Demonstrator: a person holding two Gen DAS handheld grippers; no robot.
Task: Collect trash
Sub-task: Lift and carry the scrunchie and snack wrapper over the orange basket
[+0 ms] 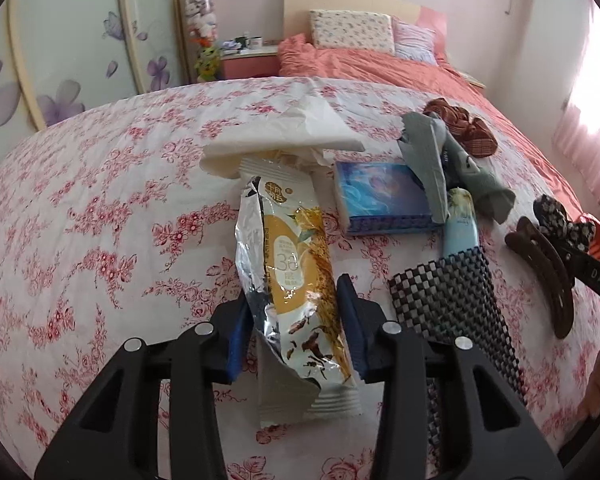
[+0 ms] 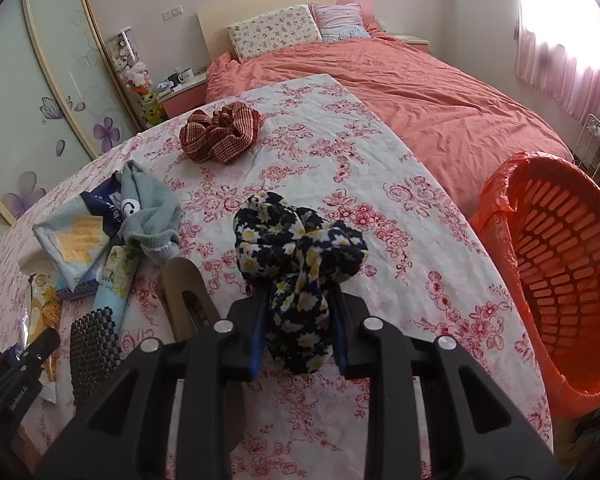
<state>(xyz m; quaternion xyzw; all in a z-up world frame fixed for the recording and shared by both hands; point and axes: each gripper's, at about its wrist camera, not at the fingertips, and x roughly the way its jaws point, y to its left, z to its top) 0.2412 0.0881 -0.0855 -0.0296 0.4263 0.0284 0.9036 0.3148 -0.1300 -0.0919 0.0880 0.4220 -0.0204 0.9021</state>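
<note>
At lower centre, the left claw [image 1: 296, 320] pinches the snack wrapper [image 1: 296, 276] on the bench [image 1: 100, 200]; the slick foil may slip. The right claw [image 2: 298, 328] grips a floral scrunchie [image 2: 300, 248], seemingly not trash, which risks landing in the orange bin [image 2: 560, 264] at right.

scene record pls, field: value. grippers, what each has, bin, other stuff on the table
left gripper: jaws around the snack wrapper, pads at its sides
right gripper: shut on the black floral scrunchie
bin: orange basket with orange liner, off the table's right edge
surface: floral tablecloth
other items: plaid scrunchie, grey sock, tissue pack, white napkin, brown hair claw, woven mat
background: bed with coral cover
</note>
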